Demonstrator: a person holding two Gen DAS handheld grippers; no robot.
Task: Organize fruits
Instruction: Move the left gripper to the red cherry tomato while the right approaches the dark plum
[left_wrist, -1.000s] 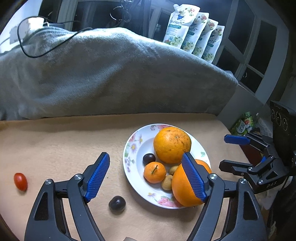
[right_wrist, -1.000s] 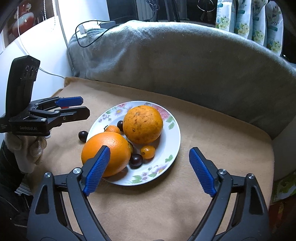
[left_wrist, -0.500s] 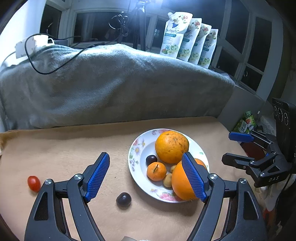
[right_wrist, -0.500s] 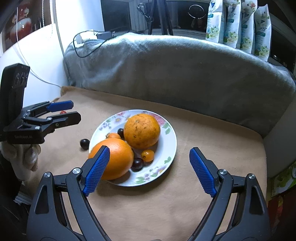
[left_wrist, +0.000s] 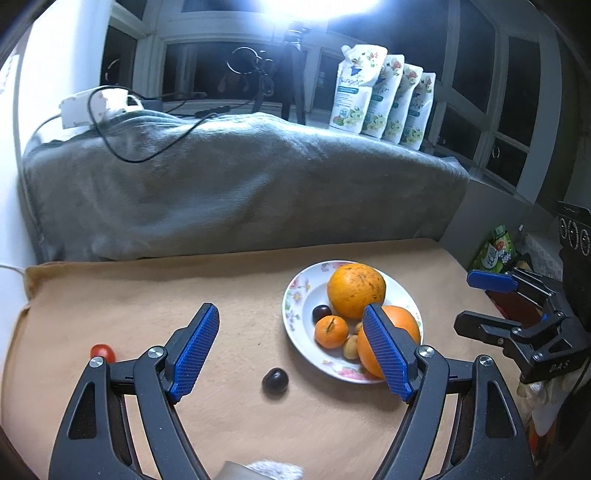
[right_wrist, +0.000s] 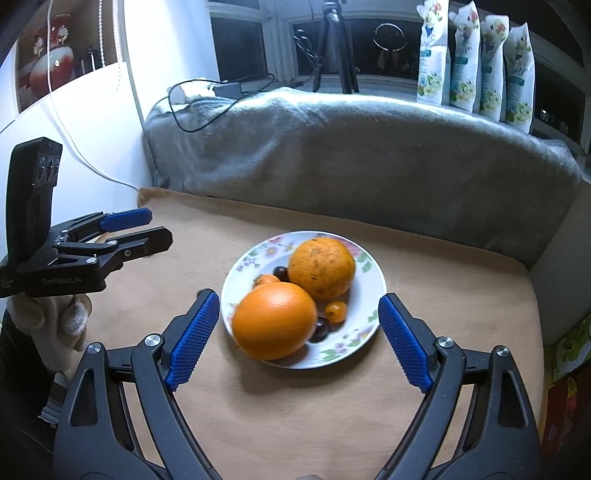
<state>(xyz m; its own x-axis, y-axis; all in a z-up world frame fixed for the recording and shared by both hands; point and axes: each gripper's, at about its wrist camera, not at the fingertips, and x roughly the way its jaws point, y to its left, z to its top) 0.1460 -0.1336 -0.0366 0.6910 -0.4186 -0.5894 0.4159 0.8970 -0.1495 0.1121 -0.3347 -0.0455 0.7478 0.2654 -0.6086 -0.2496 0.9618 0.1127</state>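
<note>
You hold the left gripper (left_wrist: 291, 350) and right gripper (right_wrist: 299, 339) spread wide and empty above the mat, likely between picks, since the plate (right_wrist: 365, 317) holds both oranges while the dark plum (left_wrist: 275, 380) and, I think, an oblong tomato (left_wrist: 103, 352), its axis unclear, lie outside it.

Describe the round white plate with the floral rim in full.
The round white plate with the floral rim looks like glazed ceramic, shallow, with pink and green flowers printed round its edge. It lies flat on the tan cloth, in front of the grey blanket. It holds two large oranges, small orange fruits and dark round ones. Neither gripper touches it.
</note>
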